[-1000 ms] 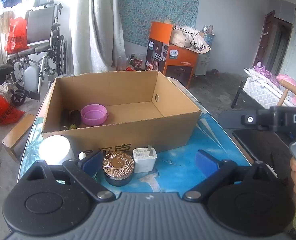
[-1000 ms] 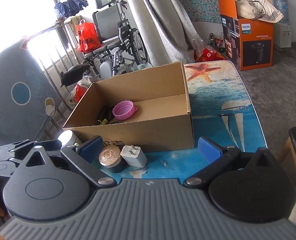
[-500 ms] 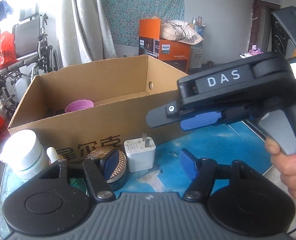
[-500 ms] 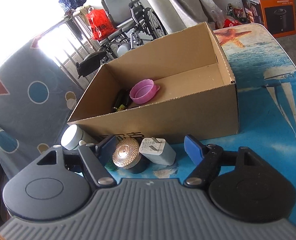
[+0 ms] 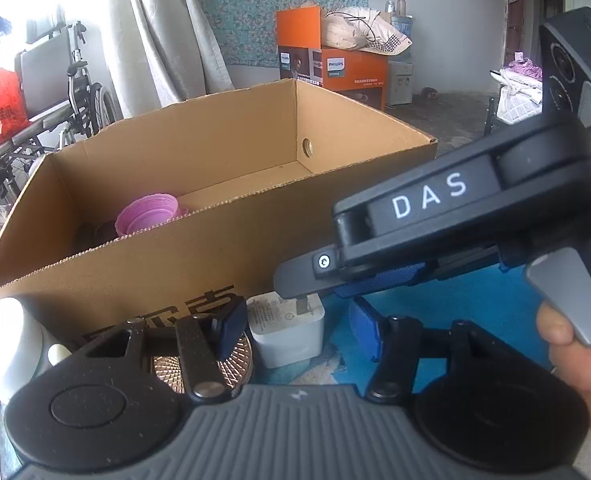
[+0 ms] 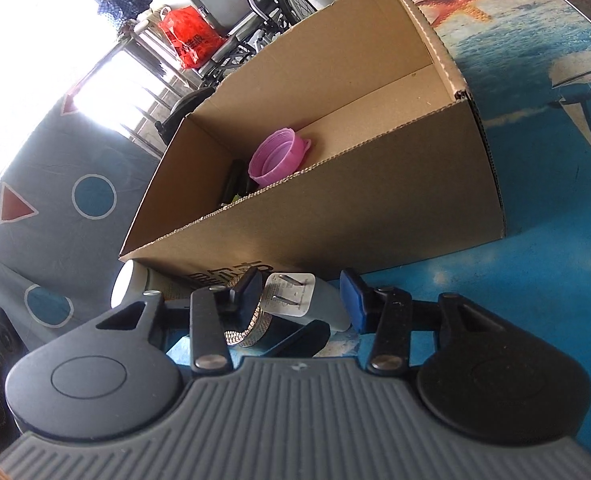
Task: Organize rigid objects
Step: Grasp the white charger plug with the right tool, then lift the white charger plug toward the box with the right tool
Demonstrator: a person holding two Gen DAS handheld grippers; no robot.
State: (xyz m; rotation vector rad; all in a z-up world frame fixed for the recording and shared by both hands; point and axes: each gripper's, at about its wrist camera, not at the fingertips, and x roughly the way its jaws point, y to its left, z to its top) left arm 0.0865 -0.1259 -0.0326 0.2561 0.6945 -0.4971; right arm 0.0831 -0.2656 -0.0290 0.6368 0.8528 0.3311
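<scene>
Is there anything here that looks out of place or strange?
Yes: both hand-held grippers crowd one spot. The right hand-held gripper straddles the white charger, not yet gripping it, while the left hand-held gripper straddles it too, beside the round ribbed tin.

A wheelchair stands at the window, a red plastic bag hanging just beside it. Right of the wheelchair hangs a pale curtain, then a teal patterned wall cloth. Farther right sits an orange Philips box.

Cardboard box wall just behind charger; open tabletop rightward.
</scene>
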